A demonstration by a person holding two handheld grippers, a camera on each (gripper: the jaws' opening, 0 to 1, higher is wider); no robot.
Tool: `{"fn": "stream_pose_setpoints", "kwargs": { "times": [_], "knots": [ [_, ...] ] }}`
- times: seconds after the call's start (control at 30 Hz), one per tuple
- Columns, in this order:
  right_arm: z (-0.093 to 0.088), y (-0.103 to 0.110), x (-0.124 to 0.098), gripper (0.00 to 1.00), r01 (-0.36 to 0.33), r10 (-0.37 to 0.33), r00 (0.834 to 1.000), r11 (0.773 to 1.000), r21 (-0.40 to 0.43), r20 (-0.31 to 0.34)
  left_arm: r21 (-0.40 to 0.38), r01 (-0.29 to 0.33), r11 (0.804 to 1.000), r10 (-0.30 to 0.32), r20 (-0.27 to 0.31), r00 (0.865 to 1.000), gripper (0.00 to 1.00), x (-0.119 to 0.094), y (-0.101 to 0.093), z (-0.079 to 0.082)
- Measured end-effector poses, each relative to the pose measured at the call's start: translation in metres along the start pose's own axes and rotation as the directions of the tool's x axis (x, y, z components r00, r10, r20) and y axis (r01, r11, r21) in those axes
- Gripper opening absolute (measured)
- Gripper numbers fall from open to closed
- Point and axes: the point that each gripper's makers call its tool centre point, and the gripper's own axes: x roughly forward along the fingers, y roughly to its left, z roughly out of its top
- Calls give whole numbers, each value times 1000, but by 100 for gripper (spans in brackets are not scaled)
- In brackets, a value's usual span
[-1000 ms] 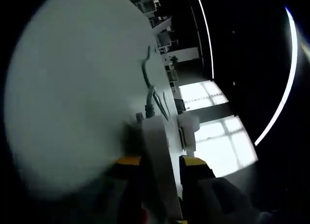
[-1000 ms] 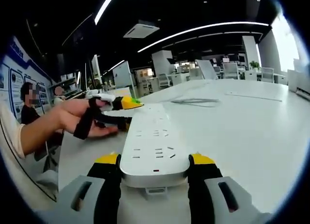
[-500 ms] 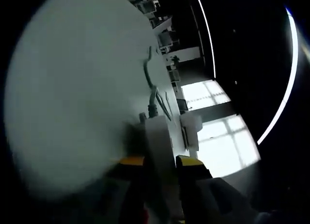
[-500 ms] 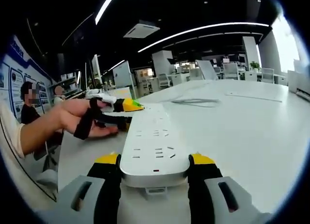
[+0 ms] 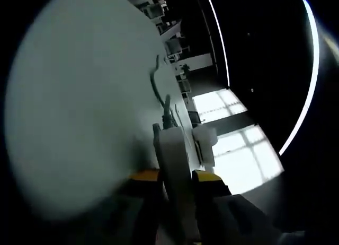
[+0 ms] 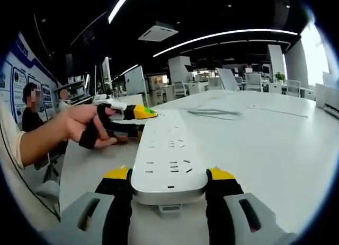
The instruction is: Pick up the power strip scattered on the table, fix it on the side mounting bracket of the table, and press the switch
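Two yellow-tipped jaws of the left gripper (image 5: pixel 176 176) are being pressed against the thin side faces of the long white plastic power strip (image 5: pixel 174 165) in the left gripper view, where the strip is being seen edge-on, tilted against the pale grey tabletop (image 5: pixel 79 107). A dark grey cable (image 5: pixel 159 91) is trailing from the strip's far end across the tabletop.

In the right gripper view, the right gripper (image 6: pixel 168 176) is being closed on the near end of the same power strip (image 6: pixel 168 155), one jaw on each long side, socket face up, just above the table. The left gripper (image 6: pixel 139 113) is being held by a hand (image 6: pixel 79 125) at the strip's far left side.

The strip is judged stiff, fairly light and smooth-sided, so slipping is likely if it is pinched loosely. A hold across the narrow width near each end is judged best, with the sockets and switch being left uncovered. Some drag from the cable is being expected.
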Motion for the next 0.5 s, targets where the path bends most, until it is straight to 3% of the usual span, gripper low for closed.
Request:
{"fn": "stream_pose_setpoints", "kwargs": {
  "times": [0.13, 0.33, 0.5],
  "knots": [
    [0, 1, 1, 51, 7, -6, 1000, 1000, -21, 5, -37, 6, 999, -6, 8, 1000, 25, -2, 3, 1],
    [-4, 4, 2, 52, 5, -5, 1000, 993, -117, -6, -14, 26, 1000, -26, -6, 1000, 25, -5, -2, 0],
    [0, 8, 1, 53, -18, 18, 1000, 995, -93, 8, -9, 35, 999, -35, -1, 999, 24, -6, -4, 1]
  ]
}}
